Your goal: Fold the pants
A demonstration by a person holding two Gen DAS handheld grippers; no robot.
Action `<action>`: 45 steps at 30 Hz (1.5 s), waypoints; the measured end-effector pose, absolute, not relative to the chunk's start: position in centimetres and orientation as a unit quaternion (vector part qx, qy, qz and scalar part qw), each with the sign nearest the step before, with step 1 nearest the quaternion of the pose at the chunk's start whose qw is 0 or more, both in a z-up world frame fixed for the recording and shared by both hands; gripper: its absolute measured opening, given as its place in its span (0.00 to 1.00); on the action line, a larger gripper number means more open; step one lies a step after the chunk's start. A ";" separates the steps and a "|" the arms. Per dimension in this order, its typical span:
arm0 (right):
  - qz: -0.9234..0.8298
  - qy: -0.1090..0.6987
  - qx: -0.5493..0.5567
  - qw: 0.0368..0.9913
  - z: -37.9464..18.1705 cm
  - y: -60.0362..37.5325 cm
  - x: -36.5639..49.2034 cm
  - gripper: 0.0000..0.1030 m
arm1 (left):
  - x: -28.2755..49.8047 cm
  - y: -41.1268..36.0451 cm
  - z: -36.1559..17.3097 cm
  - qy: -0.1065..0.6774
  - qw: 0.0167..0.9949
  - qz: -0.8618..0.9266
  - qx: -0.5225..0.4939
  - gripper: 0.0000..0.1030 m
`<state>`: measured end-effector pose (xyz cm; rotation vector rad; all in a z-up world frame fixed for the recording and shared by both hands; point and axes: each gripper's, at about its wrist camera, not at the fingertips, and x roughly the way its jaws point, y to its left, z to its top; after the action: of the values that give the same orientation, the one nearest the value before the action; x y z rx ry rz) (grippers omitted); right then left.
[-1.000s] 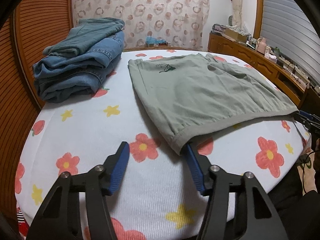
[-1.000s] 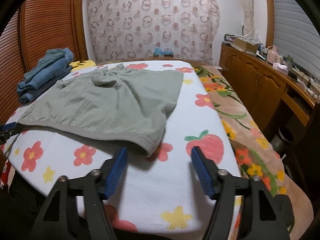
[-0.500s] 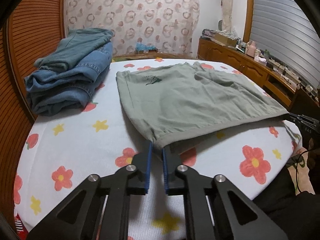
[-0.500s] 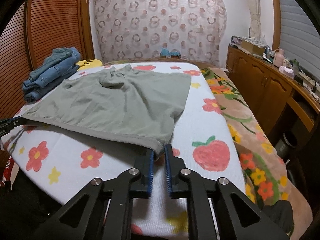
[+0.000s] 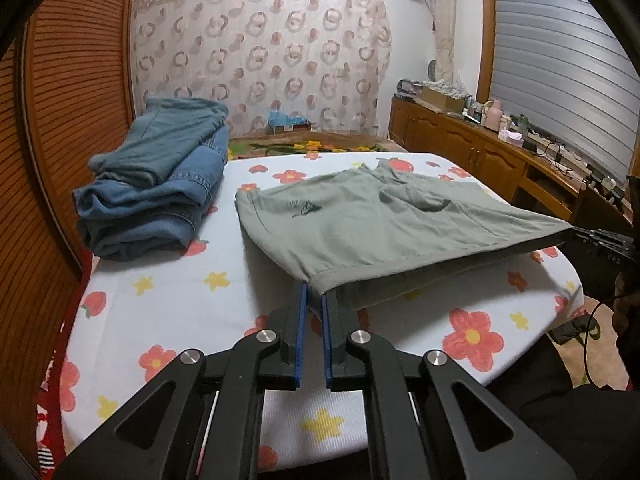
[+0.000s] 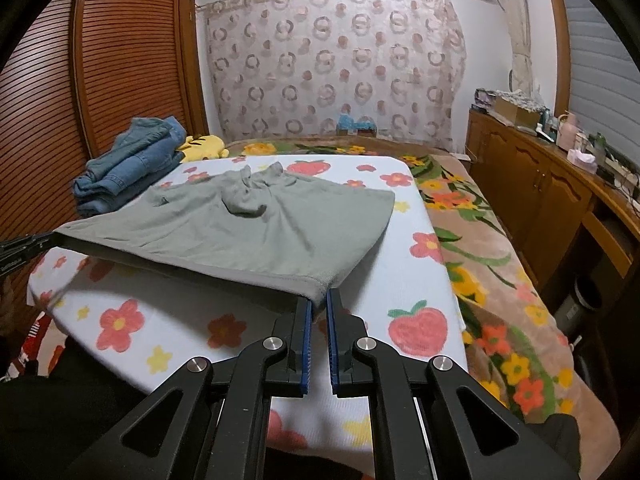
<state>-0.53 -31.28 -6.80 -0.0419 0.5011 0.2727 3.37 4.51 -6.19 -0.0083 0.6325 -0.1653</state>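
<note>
Grey-green pants [image 5: 384,220] [image 6: 248,220] lie spread on a white cloth with flowers [image 5: 168,312] [image 6: 168,332]. Their near waistband edge hangs lifted off the cloth between my two grippers. My left gripper [image 5: 314,292] is shut on the waistband's left corner. My right gripper [image 6: 318,302] is shut on the right corner. In the left wrist view the right gripper [image 5: 600,240] shows at the far right edge. The right wrist view catches the left gripper [image 6: 24,246] at its left edge. The pants' far end still rests on the cloth.
A stack of folded blue jeans [image 5: 156,184] [image 6: 128,160] sits at the back left near a slatted wooden wall [image 5: 60,128]. A yellow plush [image 6: 202,146] lies behind it. A wooden sideboard [image 6: 560,192] with clutter runs along the right. A floral blanket [image 6: 492,264] covers the bed's right side.
Both grippers went from open to shut on the waistband corners, then lifted the near edge off the cloth. The waistband now hangs taut between them.
</note>
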 end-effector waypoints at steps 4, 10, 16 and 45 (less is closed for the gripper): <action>0.137 0.247 -0.025 0.959 -6.4 -31.9 -0.9 0.07 | 2.5 4.7 -5.9 0.314 0.946 -0.085 -0.004 0.08; 0.139 0.264 -0.018 0.954 -6.7 -32.1 0.4 0.07 | 2.2 4.4 -6.9 0.332 0.939 -0.089 0.000 0.08; 0.143 0.289 -0.009 0.947 -6.1 -31.4 2.4 0.09 | 2.0 4.1 -8.0 0.344 0.934 -0.091 -0.002 0.08; 0.142 0.274 0.018 0.951 -6.2 -30.7 3.6 0.37 | 6.4 -2.1 -5.8 0.333 0.929 -0.152 0.052 0.08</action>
<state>3.56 -30.73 -6.20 0.0375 0.5572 0.2889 6.37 -2.13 -5.78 0.1058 0.6823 -0.3108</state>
